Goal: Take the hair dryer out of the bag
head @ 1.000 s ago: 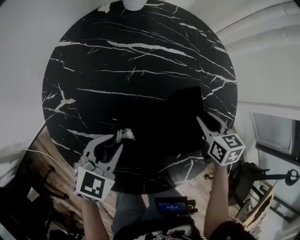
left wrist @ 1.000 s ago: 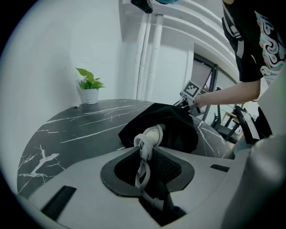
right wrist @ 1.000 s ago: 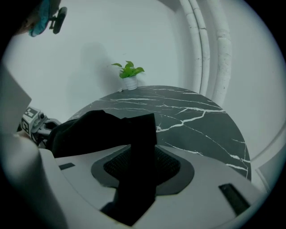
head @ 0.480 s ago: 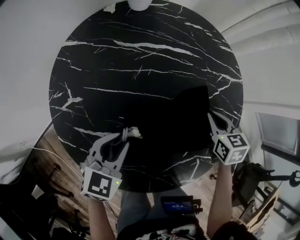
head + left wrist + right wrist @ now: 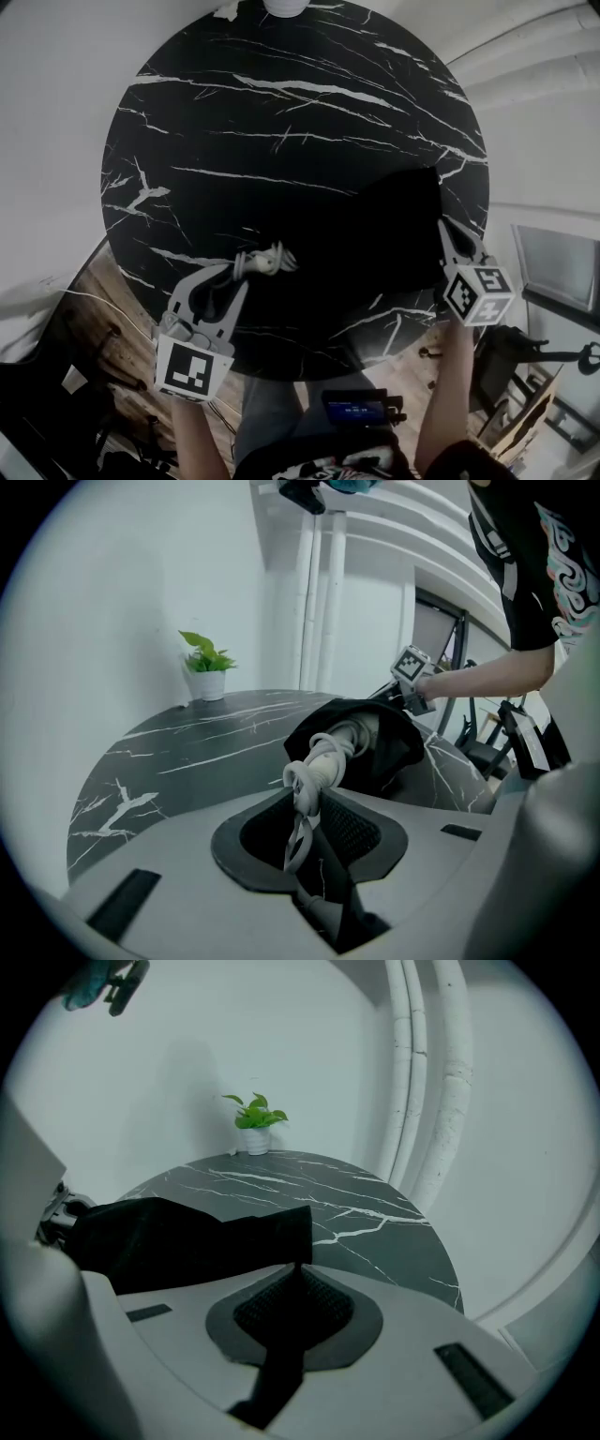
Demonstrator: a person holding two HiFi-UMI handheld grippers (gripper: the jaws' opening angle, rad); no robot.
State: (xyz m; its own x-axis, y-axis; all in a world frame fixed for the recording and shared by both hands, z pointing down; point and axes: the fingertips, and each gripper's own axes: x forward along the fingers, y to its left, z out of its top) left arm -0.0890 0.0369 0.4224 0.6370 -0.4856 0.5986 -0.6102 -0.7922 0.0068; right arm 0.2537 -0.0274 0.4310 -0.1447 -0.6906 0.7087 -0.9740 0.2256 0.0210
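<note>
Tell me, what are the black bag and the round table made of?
The bag looks like soft, matte black cloth: it sags and folds. The table looks like polished black marble, or a print of it: white veins cross its smooth top.

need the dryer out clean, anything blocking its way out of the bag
Nothing visible blocks it. The mouth of the bag faces the left tongs, which clamp the coiled cord of the dryer; the right tongs pinch the bag's far corner.

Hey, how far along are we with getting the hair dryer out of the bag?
Done: left tongs grip the cord, right tongs pinch the bag by a corner. In hand: dryer peeking from its mouth. Left: pulling it fully clear.
</note>
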